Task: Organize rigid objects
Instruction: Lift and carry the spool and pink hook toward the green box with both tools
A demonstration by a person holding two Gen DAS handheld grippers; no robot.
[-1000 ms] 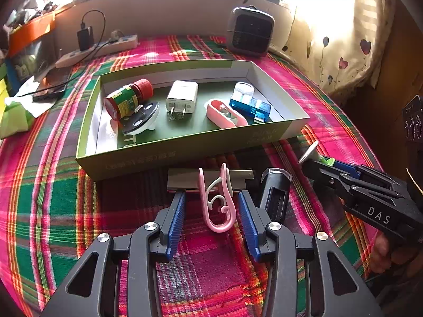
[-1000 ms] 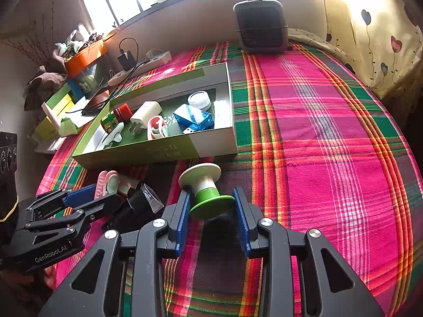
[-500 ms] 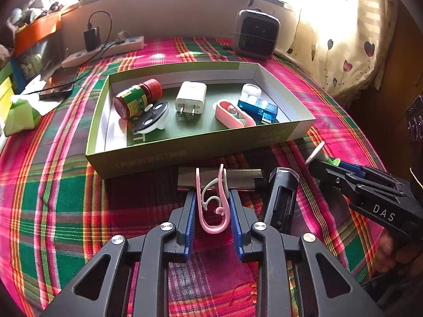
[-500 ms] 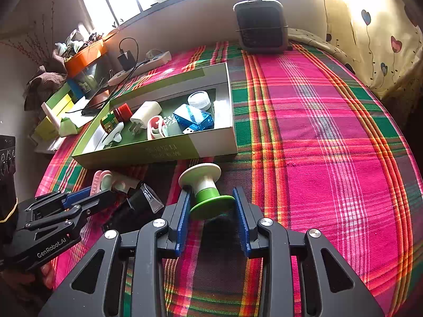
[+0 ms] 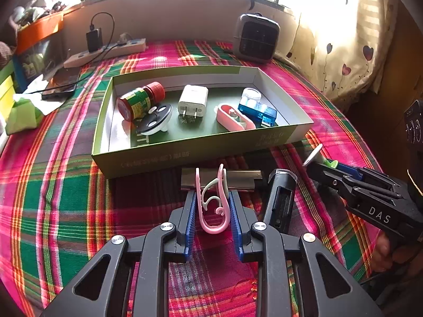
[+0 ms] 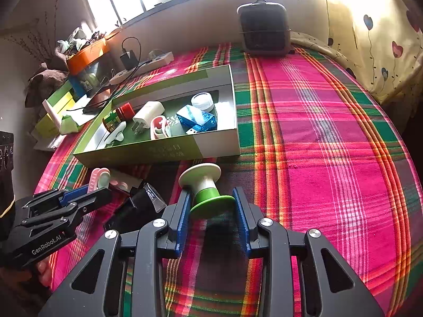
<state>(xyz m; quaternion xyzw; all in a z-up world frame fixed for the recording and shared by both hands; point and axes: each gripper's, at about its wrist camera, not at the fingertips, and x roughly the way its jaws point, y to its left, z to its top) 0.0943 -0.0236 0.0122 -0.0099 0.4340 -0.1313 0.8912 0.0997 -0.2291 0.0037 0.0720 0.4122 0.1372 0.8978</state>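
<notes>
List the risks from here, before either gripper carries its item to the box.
The pink clip is thin and springy, pinched by the left gripper, so it may twist out. The right gripper holds the green spool by its lower flange only; it could tip. The green box is already crowded.

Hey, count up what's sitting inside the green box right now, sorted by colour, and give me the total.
Inside the green box:
White: 2, the charger plug and round cap
Pink: 1, the oval case
Blue: 1, the clear blue gadget
Red-capped: 1, the bottle
Black and white: 1, the disc
Total: 6
</notes>
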